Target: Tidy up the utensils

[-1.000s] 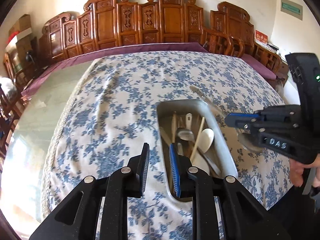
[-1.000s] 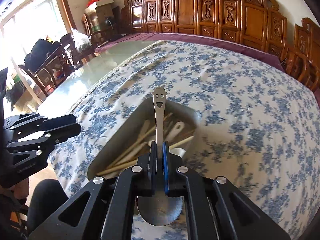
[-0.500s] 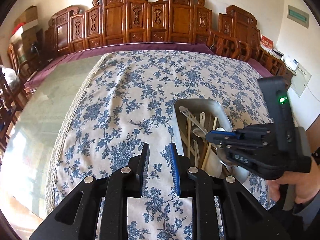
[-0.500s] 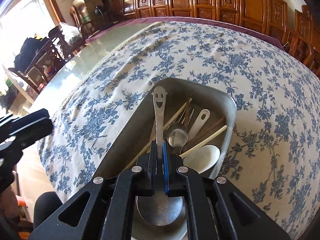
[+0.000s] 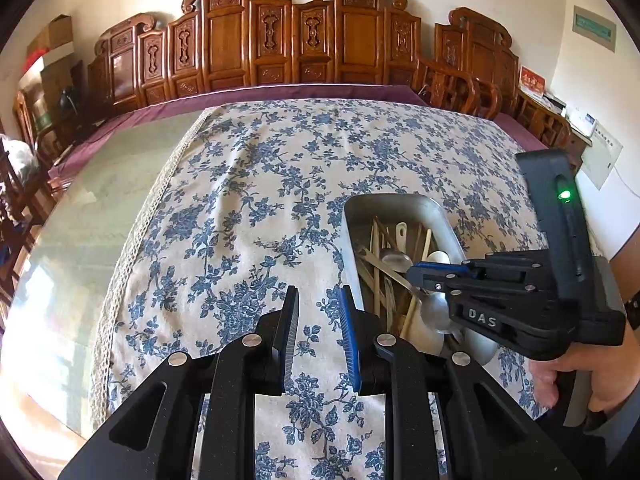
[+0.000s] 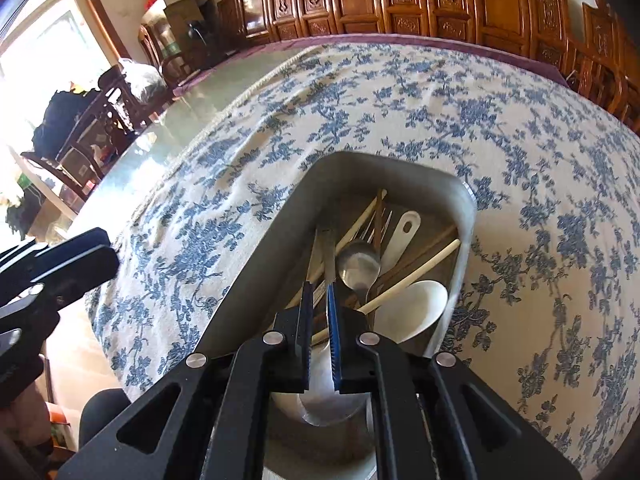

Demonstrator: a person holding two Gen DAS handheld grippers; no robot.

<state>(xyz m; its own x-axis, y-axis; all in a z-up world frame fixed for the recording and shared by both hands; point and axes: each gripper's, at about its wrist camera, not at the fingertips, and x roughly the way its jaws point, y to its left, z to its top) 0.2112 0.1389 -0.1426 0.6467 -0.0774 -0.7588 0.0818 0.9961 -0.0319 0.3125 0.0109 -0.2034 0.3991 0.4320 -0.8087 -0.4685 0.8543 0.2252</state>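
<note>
A grey metal tray sits on the blue floral tablecloth and holds several utensils: chopsticks, a white spoon, a white spatula and a small steel spoon. My right gripper hangs over the tray's near end, its jaws slightly apart. The steel smiley-face spoon lies between and below them in the tray, its bowl under the gripper. My left gripper is open and empty over the cloth, left of the tray.
The floral tablecloth covers most of a glass-topped table. Carved wooden chairs line the far side. More chairs and bags stand at the left by a window.
My right gripper lowered the smiley spoon into the tray and its jaws parted, letting the spoon go. The left gripper drew back to the left of the tray.
</note>
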